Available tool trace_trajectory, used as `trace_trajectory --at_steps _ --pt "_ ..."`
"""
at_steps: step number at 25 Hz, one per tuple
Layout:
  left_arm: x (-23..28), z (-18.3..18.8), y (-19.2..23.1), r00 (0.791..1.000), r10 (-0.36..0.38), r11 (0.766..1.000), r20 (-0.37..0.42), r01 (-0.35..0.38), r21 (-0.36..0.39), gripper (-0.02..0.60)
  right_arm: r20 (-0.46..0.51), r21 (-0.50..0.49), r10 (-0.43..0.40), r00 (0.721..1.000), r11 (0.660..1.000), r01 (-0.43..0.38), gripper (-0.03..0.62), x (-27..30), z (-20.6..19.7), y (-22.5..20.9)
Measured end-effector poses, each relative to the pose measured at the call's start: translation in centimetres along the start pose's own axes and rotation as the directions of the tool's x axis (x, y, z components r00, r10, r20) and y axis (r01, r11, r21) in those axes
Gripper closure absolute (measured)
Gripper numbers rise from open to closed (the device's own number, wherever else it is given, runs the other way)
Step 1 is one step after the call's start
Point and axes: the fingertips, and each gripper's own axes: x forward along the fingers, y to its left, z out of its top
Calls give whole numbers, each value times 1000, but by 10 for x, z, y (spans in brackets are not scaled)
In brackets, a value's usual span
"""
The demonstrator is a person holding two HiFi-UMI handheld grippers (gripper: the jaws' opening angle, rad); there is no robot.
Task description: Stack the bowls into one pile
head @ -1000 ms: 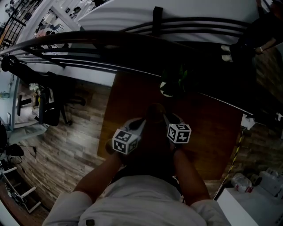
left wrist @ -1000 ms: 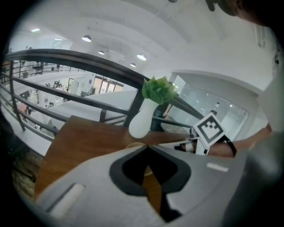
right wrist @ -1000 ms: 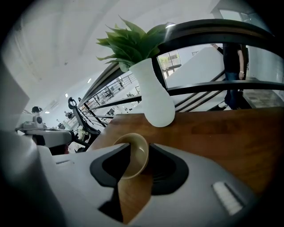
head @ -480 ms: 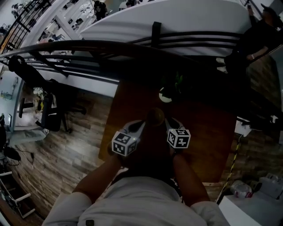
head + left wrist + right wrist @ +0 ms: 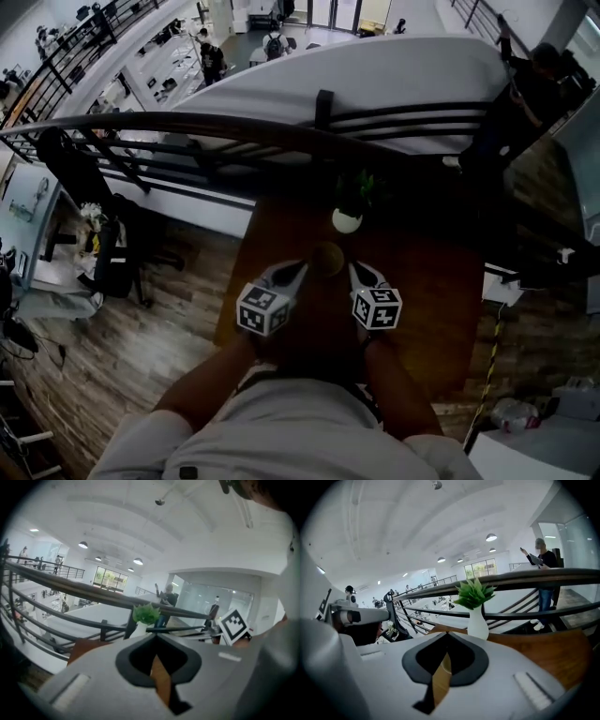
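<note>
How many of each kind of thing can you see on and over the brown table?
Grippers: 2, the left gripper and the right gripper, whose jaws have just been closing with nothing between them.
Bowl pile: 1, too dim to count its bowls.
White vase with a green plant: 1.
Brown table: 1.
Total: 5.

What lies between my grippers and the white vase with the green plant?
Head view: a round brown bowl on the wooden table, ahead of the left gripper and right gripper, short of the white vase. Nothing else.
</note>
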Motion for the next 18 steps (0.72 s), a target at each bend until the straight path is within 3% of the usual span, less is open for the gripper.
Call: trace_trajectory --at_steps 6,13,18 --pt "-33 48 -44 995 -51 996 83 44 81 577 120 -53 -22 993 998 29 586 -69 43 21" --pt "-77 93 -89 981 -110 983 157 84 166 577 258 -84 -46 965 994 70 586 -143 83 55" --pt "-115 114 -123 967 -157 973 198 117 198 577 310 -118 -48 950 989 88 586 -182 88 85"
